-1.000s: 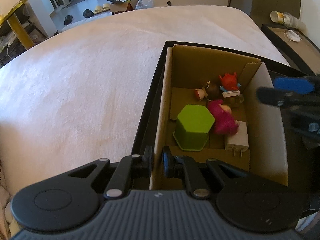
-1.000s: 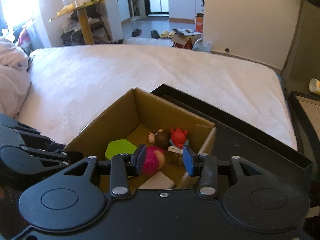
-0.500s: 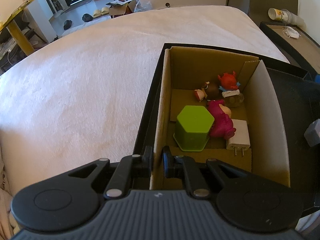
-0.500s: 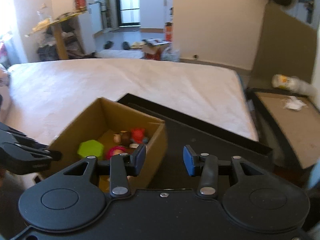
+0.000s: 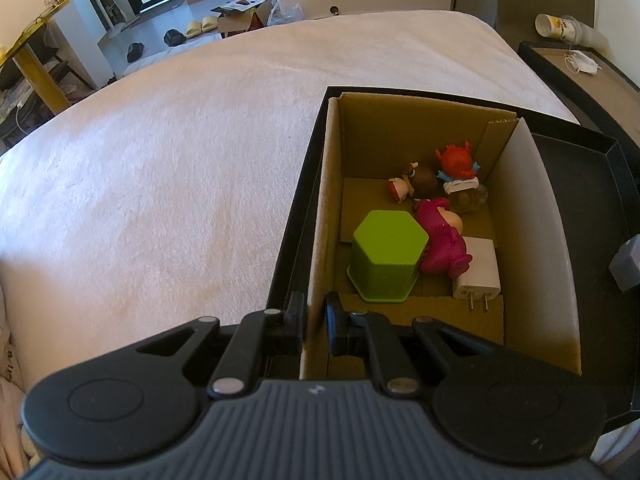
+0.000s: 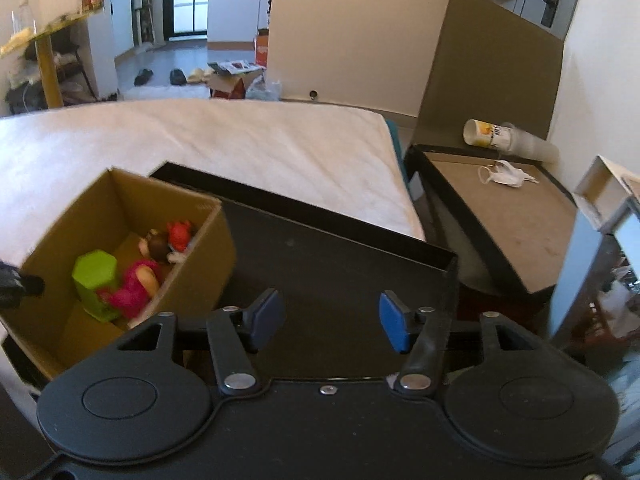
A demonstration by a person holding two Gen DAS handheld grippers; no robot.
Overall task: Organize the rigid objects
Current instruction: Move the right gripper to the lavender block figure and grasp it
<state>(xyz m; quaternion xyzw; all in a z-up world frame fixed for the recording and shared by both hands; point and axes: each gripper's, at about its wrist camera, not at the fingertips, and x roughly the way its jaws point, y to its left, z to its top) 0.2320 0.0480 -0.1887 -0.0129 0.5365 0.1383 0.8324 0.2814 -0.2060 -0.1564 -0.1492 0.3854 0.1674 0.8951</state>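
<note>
The left gripper [image 5: 314, 322] is clamping the cardboard box [image 5: 320, 216] wall. The right gripper [image 6: 332, 320], jaws just opening and empty, is leaving the box; next it probably needs another object to fetch.

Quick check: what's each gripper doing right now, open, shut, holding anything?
Left gripper: shut on the cardboard box wall.
Right gripper: open, nothing between the jaws, which have just been opening.

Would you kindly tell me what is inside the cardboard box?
The cardboard box holds a green hexagonal container, a pink toy, a white charger and small figurines. Anything beneath them is hidden.
</note>
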